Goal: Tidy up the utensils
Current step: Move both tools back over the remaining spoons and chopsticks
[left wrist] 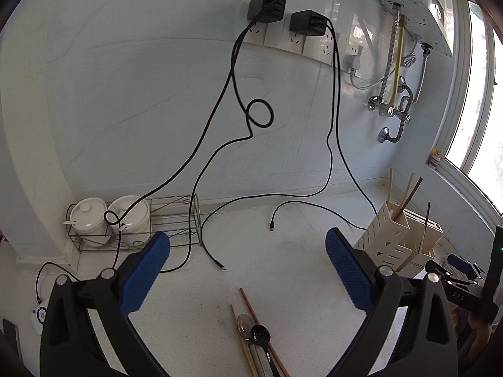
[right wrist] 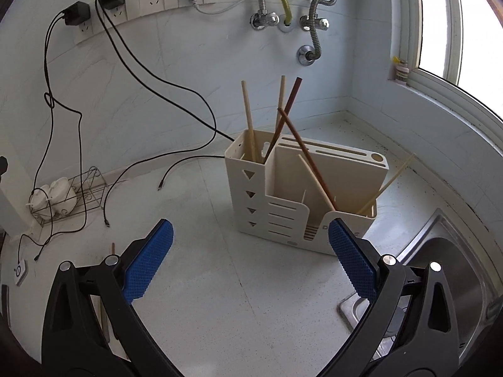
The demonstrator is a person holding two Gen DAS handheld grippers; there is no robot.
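Observation:
On the white counter, low in the left wrist view, lie a black spoon (left wrist: pixel 261 334), a clear spoon (left wrist: pixel 244 323), a brown chopstick (left wrist: pixel 251 306) and a pale chopstick (left wrist: pixel 240 333). My left gripper (left wrist: pixel 248 251) hangs open above them, holding nothing. A cream utensil holder (right wrist: pixel 301 194) stands ahead of my right gripper (right wrist: pixel 251 242), which is open and empty. Several pale and brown chopsticks (right wrist: pixel 295 135) stand in the holder's compartments. The same holder (left wrist: pixel 399 242) shows at the right of the left wrist view.
Black cables (left wrist: pixel 220 163) hang from wall chargers and trail over the counter. A wire rack with two white lidded pots (left wrist: pixel 110 216) sits at the back left. A steel sink (right wrist: pixel 446 282) lies at the right. Water pipes (right wrist: pixel 295 19) and a window (right wrist: pixel 456 15) are behind.

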